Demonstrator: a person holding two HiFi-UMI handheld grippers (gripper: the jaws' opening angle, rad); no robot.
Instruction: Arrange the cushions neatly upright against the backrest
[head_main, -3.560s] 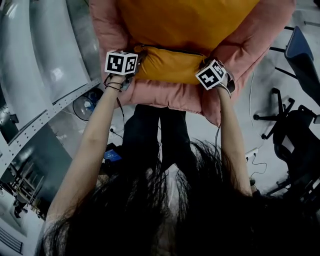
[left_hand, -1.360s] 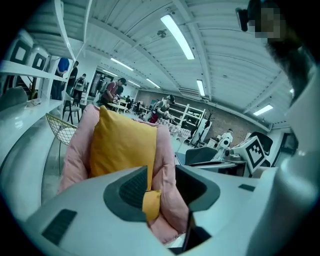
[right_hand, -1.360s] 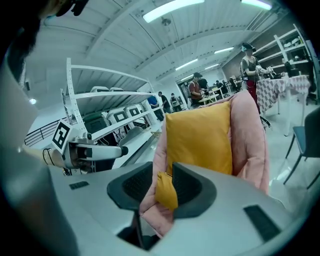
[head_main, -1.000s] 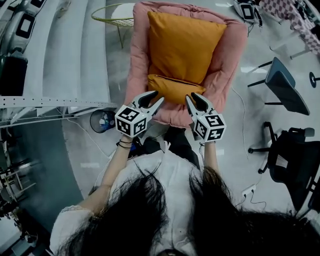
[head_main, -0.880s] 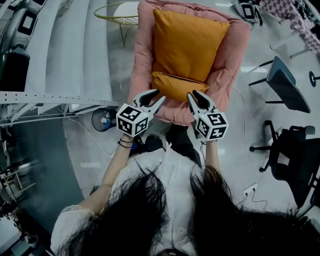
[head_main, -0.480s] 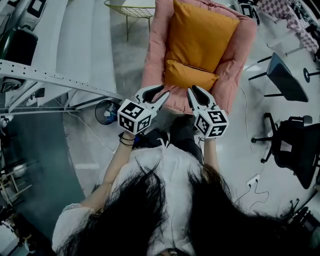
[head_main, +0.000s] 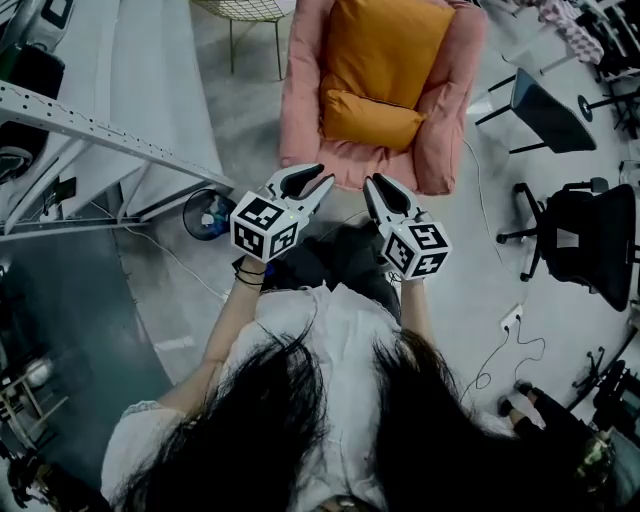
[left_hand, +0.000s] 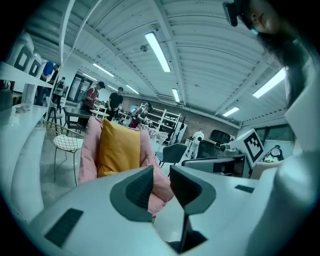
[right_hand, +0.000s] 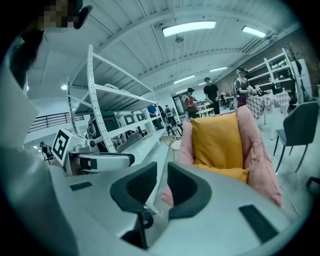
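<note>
A pink padded chair (head_main: 448, 120) stands at the top of the head view. A large orange cushion (head_main: 395, 45) leans upright against its backrest, and a smaller orange cushion (head_main: 372, 120) lies across the seat in front of it. Both grippers hang in the air well short of the chair and touch nothing. My left gripper (head_main: 326, 176) has just been closing and keeps a narrow gap with nothing in it. My right gripper (head_main: 374, 184) is shut and empty. The right gripper view shows both cushions (right_hand: 217, 140) ahead; the left gripper view shows the large cushion (left_hand: 119, 150).
A wire-frame chair (head_main: 245, 10) stands left of the pink chair beside a metal rack (head_main: 100, 130). A round fan-like object (head_main: 208, 213) sits on the floor. Office chairs (head_main: 575, 240) and floor cables (head_main: 500, 340) are at the right. People stand far behind.
Both grippers have let go of the small cushion and drawn back from the chair, which now sits farther up the head view. The jaws have narrowed.
</note>
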